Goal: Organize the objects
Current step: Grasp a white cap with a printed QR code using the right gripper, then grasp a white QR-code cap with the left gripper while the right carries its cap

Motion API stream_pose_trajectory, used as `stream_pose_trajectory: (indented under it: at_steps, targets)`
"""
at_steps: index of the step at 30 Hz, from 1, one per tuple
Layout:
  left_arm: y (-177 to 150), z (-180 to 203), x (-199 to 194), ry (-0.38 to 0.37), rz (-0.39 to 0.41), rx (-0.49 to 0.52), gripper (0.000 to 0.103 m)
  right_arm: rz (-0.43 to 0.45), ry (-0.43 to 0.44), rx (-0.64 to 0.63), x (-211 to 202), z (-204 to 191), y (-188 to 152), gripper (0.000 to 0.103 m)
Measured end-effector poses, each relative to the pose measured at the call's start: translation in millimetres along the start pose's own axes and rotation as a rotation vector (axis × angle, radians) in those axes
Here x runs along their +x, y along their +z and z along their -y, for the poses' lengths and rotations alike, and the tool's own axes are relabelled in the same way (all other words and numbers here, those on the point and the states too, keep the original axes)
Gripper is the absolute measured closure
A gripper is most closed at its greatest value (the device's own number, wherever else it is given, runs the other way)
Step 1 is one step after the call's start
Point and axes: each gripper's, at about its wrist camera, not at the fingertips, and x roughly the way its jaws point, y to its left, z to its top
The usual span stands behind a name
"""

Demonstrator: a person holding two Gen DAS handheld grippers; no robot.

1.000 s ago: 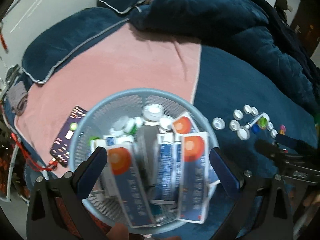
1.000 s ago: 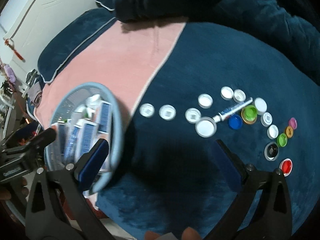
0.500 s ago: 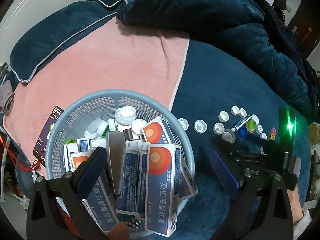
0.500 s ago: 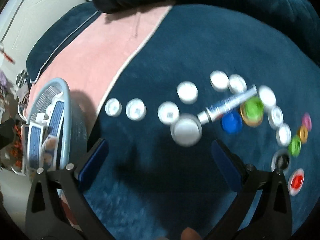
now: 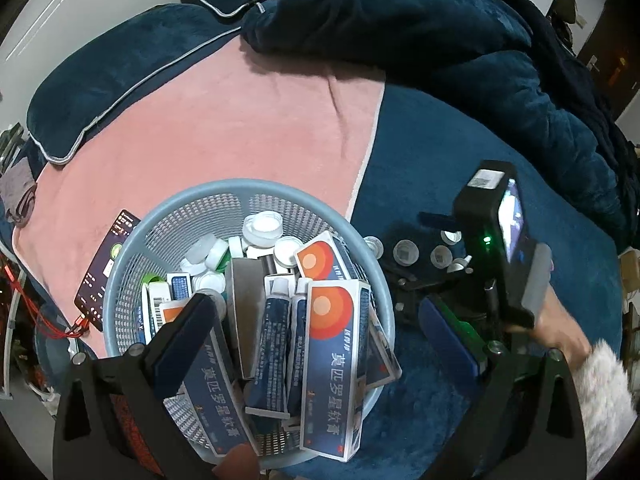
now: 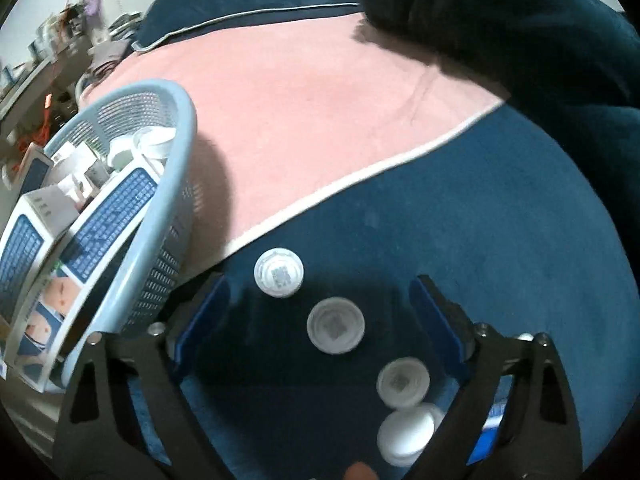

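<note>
Right wrist view: the right gripper [image 6: 320,312] hangs low over the dark blue blanket [image 6: 500,240], jaws spread and just been narrowing, pinching nothing yet.
Cap between the jaws: a white bottle cap [image 6: 335,330] lies flat, open side up, between the two blue pads [image 6: 436,316] and touching neither.
Neighbours: another white cap [image 6: 279,273] sits just beyond it toward the basket; two more [image 6: 403,383] lie nearer the handle, close enough to get caught in a careless squeeze.
Axis: the caps are round, so I'd say no turn of the wrist is needed, only a drop and a close.
Basket: the light blue mesh basket [image 5: 248,200], stuffed with ointment boxes [image 5: 332,368] and caps, stands on the bed just left of the caps.
Left gripper [image 5: 320,332]: spread wide over the basket, holding nothing.
Nearer hand: the right, plainly.
</note>
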Motion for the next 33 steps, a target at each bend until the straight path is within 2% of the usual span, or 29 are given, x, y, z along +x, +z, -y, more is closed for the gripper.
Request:
stream_pose_trajectory:
  at_steps: [3,6,8,10,12,13,15,19,24,28,30,33]
  targets:
    - [-1.3,0.8,1.3,-0.003,-0.005,0.015,0.001,-0.019,0.032,-0.100,5.8,-7.0,-1.9,0.014]
    - [-0.6,-1.9,2.1,0.005,-0.005,0.015,0.001,-0.029,0.061,-0.143,16.6,-10.4,-0.6,0.016]
    - [1.1,-2.7,2.2,0.005,-0.004,0.009,0.001,-0.051,0.081,-0.138,27.2,-11.8,1.7,0.023]
    - [2.7,-3.2,3.3,0.005,-0.003,0.004,0.001,-0.080,0.081,-0.141,36.5,-10.0,3.8,0.038]
    - [3.7,-3.1,5.4,0.008,-0.007,0.005,0.001,-0.078,0.096,-0.124,37.8,-5.6,5.4,0.043]
    - [3.9,-2.7,6.7,0.011,-0.010,0.005,0.001,-0.071,0.099,-0.111,36.8,-3.8,7.1,0.056]
    - [4.1,-1.7,8.1,0.012,-0.014,0.006,0.001,-0.053,0.105,-0.080,29.2,3.8,6.9,0.072]
    - [5.5,7.2,10.6,0.001,-0.020,0.014,0.001,-0.021,0.104,-0.015,6.2,17.9,-2.3,0.072]
    - [9.5,33.8,18.7,-0.036,-0.017,0.046,0.001,0.015,0.057,0.177,-40.6,47.6,-20.2,0.072]
    - [3.5,71.9,32.9,-0.016,-0.018,0.075,0.001,0.045,0.008,0.473,-84.7,75.6,-48.7,0.072]
    - [-5.4,92.5,33.5,0.007,0.011,0.072,0.001,0.058,-0.037,0.598,-108.5,80.9,-68.0,0.072]
    - [-24.2,125.0,33.5,0.023,0.103,0.046,0.001,0.098,-0.060,0.755,-140.8,84.9,-89.6,0.072]
